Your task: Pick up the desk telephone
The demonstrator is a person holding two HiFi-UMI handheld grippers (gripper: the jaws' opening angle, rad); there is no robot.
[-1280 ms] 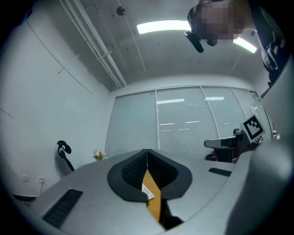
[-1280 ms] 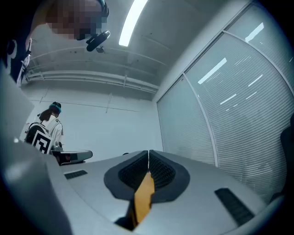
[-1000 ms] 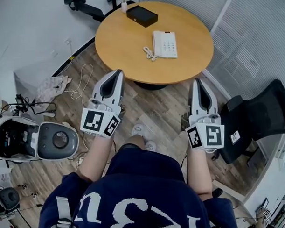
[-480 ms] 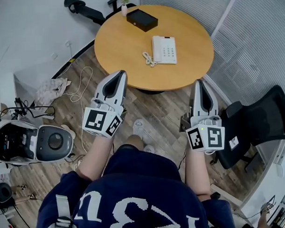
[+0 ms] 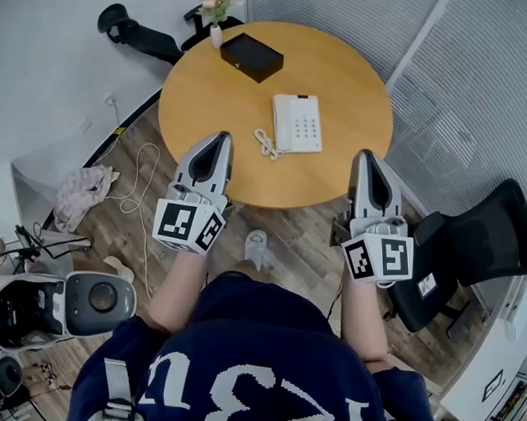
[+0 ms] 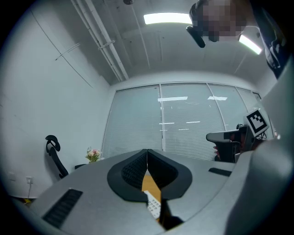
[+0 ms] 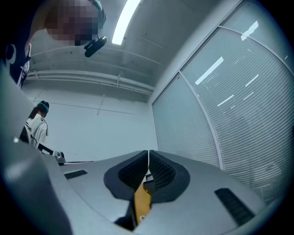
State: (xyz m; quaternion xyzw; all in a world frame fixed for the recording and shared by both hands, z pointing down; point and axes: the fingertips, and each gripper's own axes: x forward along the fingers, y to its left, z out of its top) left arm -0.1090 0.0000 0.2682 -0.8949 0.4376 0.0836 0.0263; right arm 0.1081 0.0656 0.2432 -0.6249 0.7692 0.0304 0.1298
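A white desk telephone lies on the round wooden table, its coiled cord trailing to its left. My left gripper is shut and empty, its tip over the table's near edge, left of and short of the phone. My right gripper is also shut and empty, by the table's near right edge. Through the left gripper view's closed jaws I see a sliver of the telephone and the table. The right gripper view shows only a strip of the table.
A black box and a small flower vase stand at the table's far side. A black office chair is at the right. On the wooden floor to the left lie a cable, a cloth and a grey machine.
The person has stepped toward the table, so both grippers have come closer to it and the phone. Both grippers stayed shut.
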